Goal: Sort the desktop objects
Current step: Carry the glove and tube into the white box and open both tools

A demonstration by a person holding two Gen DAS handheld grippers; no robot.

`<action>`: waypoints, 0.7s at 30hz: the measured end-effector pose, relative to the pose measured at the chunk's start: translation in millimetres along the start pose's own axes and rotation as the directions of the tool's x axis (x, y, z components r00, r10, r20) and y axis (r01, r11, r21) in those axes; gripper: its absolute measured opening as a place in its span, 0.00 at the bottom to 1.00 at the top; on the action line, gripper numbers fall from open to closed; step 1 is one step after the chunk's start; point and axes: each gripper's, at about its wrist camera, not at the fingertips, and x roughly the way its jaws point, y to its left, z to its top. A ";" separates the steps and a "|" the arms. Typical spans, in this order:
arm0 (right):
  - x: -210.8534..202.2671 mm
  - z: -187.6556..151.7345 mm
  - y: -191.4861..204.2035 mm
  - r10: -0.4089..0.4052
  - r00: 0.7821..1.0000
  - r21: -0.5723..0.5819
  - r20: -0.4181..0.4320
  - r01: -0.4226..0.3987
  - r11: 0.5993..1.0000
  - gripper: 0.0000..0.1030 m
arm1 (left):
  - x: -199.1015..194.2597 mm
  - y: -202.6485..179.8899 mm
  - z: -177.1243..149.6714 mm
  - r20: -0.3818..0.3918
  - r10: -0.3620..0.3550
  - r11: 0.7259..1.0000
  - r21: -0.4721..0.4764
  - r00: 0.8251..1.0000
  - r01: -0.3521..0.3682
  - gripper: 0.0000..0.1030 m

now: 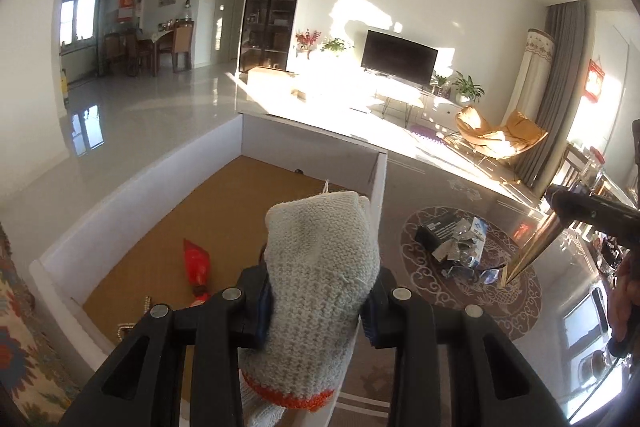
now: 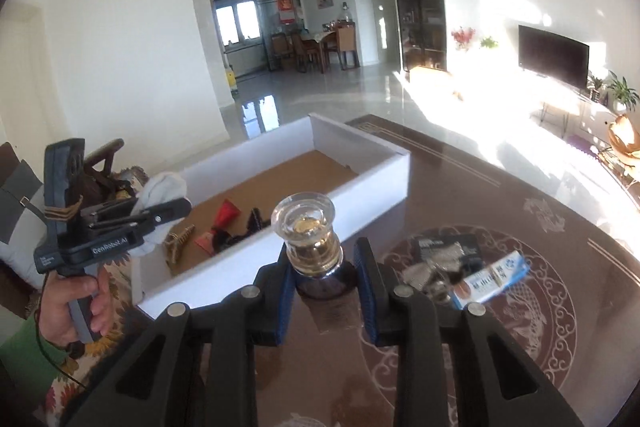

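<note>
Gripping a knit glove (image 1: 320, 267), left tongs (image 1: 316, 301) raised above white tray (image 1: 160, 183), right tongs (image 2: 324, 277) pinching a glass-stoppered bottle (image 2: 310, 239) over patterned worktop (image 2: 500, 211).

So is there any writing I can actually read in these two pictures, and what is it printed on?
"GenRobot.AI": white letters on the black body of the left claw, seen from the right wrist.
Small white print at the rear end of that same body: too small to read.
Blue and white box on the table: print too blurred to read.
Dark packet on the table: white print too small to read.
Red hanging on the wall: unreadable.
</note>
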 end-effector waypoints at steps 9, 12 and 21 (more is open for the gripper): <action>128.6 58.8 107.9 0.242 0.951 0.021 -0.193 -0.243 0.970 0.28 | 81.0 96.1 -11.7 -0.290 0.129 0.978 -0.119 0.948 -0.169 0.46; 200.9 49.1 127.2 0.227 0.906 0.066 -0.356 -0.218 0.974 0.31 | 95.3 114.8 -15.2 -0.328 0.192 0.956 -0.149 0.925 -0.251 0.60; 240.3 58.5 124.0 0.202 0.957 0.100 -0.209 -0.185 0.978 0.69 | 51.1 94.6 -11.4 -0.185 0.245 0.953 -0.134 0.952 -0.272 0.79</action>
